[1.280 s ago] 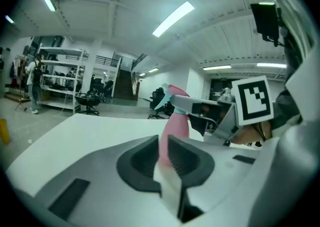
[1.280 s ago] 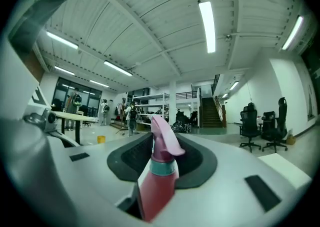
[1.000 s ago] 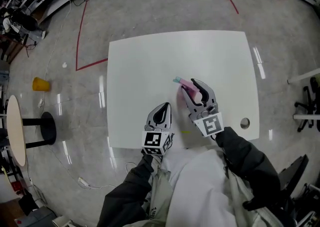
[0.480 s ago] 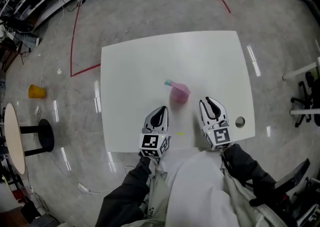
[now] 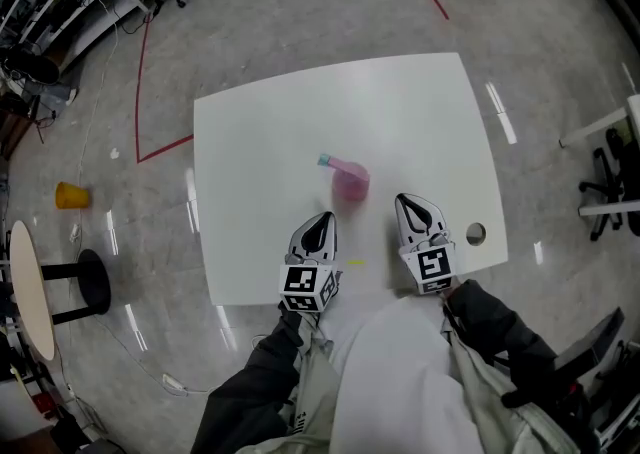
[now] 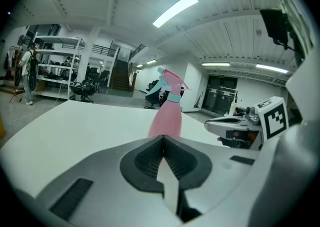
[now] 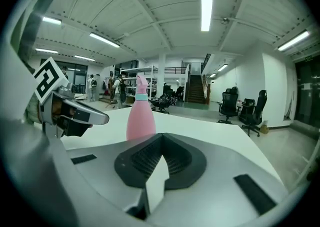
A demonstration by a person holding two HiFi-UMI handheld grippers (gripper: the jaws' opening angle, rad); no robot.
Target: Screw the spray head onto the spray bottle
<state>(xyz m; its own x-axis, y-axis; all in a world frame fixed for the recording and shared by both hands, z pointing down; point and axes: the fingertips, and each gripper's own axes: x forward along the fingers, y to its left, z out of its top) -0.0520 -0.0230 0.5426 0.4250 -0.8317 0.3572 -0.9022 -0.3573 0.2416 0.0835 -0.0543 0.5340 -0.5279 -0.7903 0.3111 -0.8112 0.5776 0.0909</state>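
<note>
Left gripper [image 5: 320,227]: at the near edge of the white table [image 5: 420,112], jaws pressed together with nothing between them, pointing out over the tabletop.
Right gripper [image 5: 415,214]: beside it at the same edge, a little further in; its jaws have just been closing and now meet on nothing.
Bearing from the jaws: the spray bottle [image 5: 350,182] stands ahead of both grippers and between their lines, apart from each. It sits forward and to the right of the left jaws, and forward and to the left of the right jaws.
Nearer hand: the left looks slightly closer, though the margin is small.
Spray bottle: pink, upright on its base near the table's middle, long axis vertical, touched by neither gripper.
Spray head [image 5: 330,160]: on top of the neck with a teal collar; whether it is fully threaded cannot be told.
Nozzle direction: the teal tip points away from the person and toward their left.
Stage, as judged: the head appears fitted and both grippers are clear of the bottle.
</note>
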